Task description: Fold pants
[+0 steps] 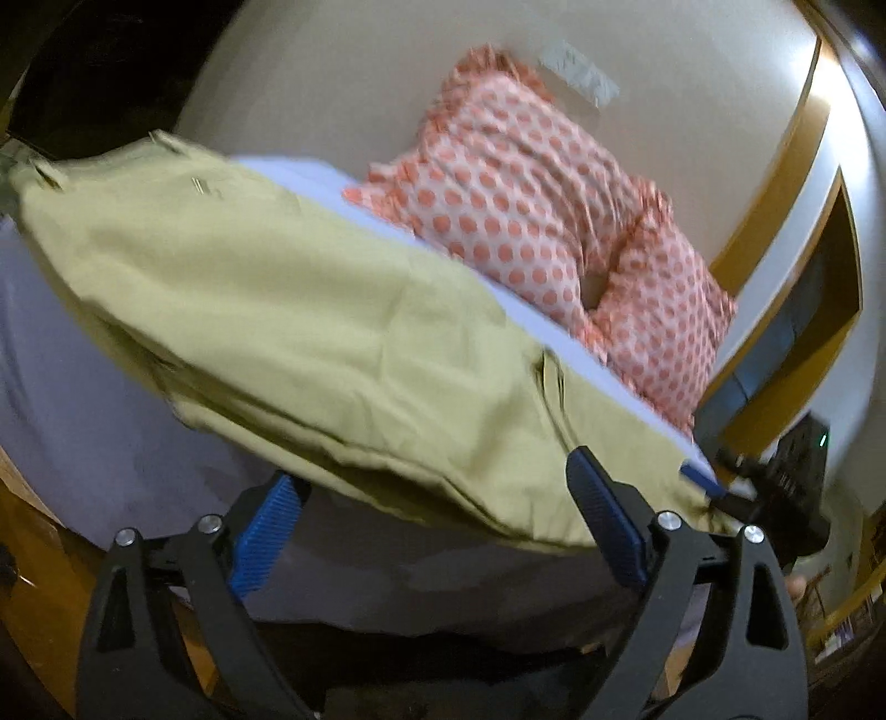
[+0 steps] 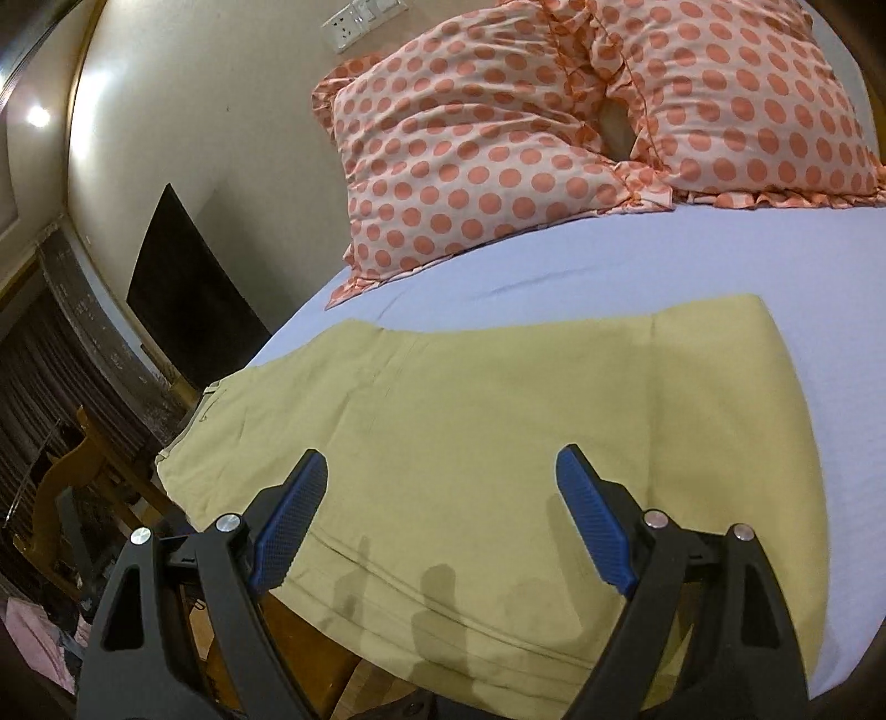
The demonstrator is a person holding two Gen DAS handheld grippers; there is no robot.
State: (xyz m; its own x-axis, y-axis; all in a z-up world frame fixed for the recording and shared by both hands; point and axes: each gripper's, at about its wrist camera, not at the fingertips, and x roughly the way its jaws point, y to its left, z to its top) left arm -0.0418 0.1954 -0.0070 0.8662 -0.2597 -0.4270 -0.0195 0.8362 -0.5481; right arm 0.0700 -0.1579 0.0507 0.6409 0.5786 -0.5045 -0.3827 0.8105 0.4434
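Observation:
Khaki pants (image 2: 498, 421) lie folded flat on the lavender bed sheet (image 2: 664, 266), hem edge hanging at the near bed edge. In the left wrist view the pants (image 1: 288, 299) stretch diagonally across the frame. My left gripper (image 1: 432, 487) is open, jaws wide apart, at the near edge of the pants with nothing between the pads. My right gripper (image 2: 443, 482) is open over the pants' near edge, casting shadows on the cloth. The other gripper's blue pad (image 1: 700, 479) shows at the pants' right end in the left wrist view.
Two orange polka-dot pillows (image 2: 476, 160) (image 1: 526, 194) lie at the head of the bed against the wall. A dark panel (image 2: 188, 299) and a wooden chair (image 2: 77, 471) stand to the left of the bed. A wall socket (image 2: 360, 16) is above the pillows.

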